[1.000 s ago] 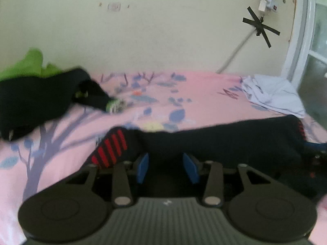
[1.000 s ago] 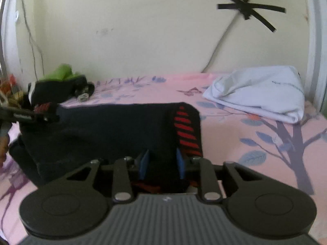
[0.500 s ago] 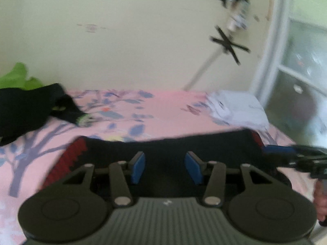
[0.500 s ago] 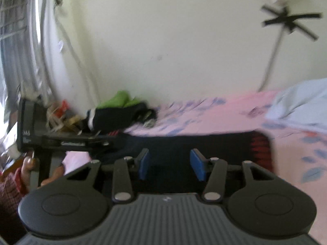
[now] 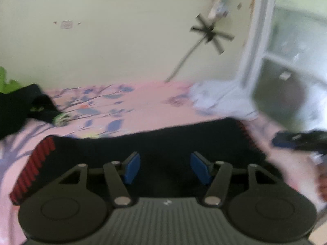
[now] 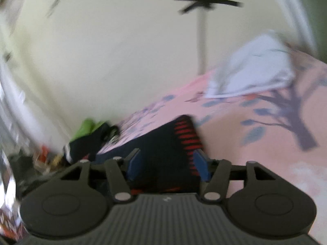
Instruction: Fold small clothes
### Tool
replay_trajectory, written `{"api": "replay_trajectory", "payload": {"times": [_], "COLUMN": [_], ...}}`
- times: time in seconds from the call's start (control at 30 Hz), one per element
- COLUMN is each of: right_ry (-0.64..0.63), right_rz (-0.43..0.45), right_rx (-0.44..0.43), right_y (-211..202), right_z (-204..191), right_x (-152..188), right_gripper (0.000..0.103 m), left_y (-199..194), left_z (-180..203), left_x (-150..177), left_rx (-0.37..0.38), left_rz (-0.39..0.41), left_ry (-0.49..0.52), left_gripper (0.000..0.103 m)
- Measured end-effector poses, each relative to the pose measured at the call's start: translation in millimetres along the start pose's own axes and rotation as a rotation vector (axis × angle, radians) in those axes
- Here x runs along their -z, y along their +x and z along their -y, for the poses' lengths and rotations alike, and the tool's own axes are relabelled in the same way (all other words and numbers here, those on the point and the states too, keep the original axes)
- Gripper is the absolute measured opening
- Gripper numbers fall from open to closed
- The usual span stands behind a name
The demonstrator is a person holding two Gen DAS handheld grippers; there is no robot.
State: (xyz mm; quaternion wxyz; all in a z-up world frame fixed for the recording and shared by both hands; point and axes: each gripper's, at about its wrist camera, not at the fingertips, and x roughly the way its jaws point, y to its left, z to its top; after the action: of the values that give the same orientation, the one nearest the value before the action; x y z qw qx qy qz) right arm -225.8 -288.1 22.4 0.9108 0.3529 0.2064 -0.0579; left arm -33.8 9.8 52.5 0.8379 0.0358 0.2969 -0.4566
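Left gripper (image 5: 165, 168) and right gripper (image 6: 167, 166): jaws parted, just been opening, pads clear of cloth. The black garment with red-striped cuffs (image 5: 163, 143) lies flat near the bed's (image 5: 143, 110) front edge. Beyond it, a white folded cloth (image 6: 253, 73) lies near the wall.

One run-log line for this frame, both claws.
left claw: open, just widened | right claw: open, just widened | black garment: flat on pink sheet, unheld

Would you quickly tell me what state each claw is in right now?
Left claw: open, just widened, holding nothing; the black knitted garment with red-striped cuffs lies under it.
Right claw: open, just widened, same garment between the pads, unpressed.
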Motion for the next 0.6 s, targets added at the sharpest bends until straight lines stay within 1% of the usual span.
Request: {"api": "replay_trajectory", "payload": {"times": [0.07,0.13,0.23,0.27,0.3,0.33,0.37,0.4,0.43,0.47,0.53,0.57,0.6], "right_ry": [0.066,0.114,0.132,0.135,0.139,0.145,0.154,0.160,0.161,0.167,0.194,0.212,0.211], "right_rz": [-0.014,-0.032,-0.062,-0.072,-0.083,-0.095,-0.111,-0.124,-0.116,-0.118,-0.117,-0.121,-0.135], "right_rx": [0.024,0.021,0.019,0.019,0.019,0.016,0.020,0.025,0.016,0.003,-0.023,-0.043,-0.052], "right_y": [0,5,13,16,18,22,26,31,33,36,41,45,48], "right_z": [15,20,20,19,20,21,22,22,22,22,23,23,21], "right_x": [-3,0,3,4,5,5,6,8,9,9,12,13,14], "right_gripper": [0.055,0.055,0.054,0.054,0.056,0.058,0.059,0.058,0.058,0.058,0.058,0.053,0.043], "left_y": [-1,4,14,17,20,23,28,34,39,40,41,42,43], "left_z": [3,3,3,5,7,9,8,8,8,5,3,1,-2], "left_x": [-2,-3,0,2,4,5,7,10,13,17,18,18,18], "left_rx": [0.043,0.100,0.167,0.173,0.170,0.161,0.154,0.138,0.122,0.119,0.126,0.133,0.139], "left_rz": [0.000,-0.027,-0.074,-0.086,-0.098,-0.115,-0.133,-0.162,-0.184,-0.183,-0.173,-0.176,-0.177], "left_ry": [-0.011,-0.038,-0.082,-0.082,-0.073,-0.064,-0.060,-0.056,-0.053,-0.051,-0.058,-0.076,-0.091], "left_gripper": [0.056,0.053,0.049,0.042,0.034,0.029,0.021,0.018,0.016,0.015,0.015,0.015,0.015]}}
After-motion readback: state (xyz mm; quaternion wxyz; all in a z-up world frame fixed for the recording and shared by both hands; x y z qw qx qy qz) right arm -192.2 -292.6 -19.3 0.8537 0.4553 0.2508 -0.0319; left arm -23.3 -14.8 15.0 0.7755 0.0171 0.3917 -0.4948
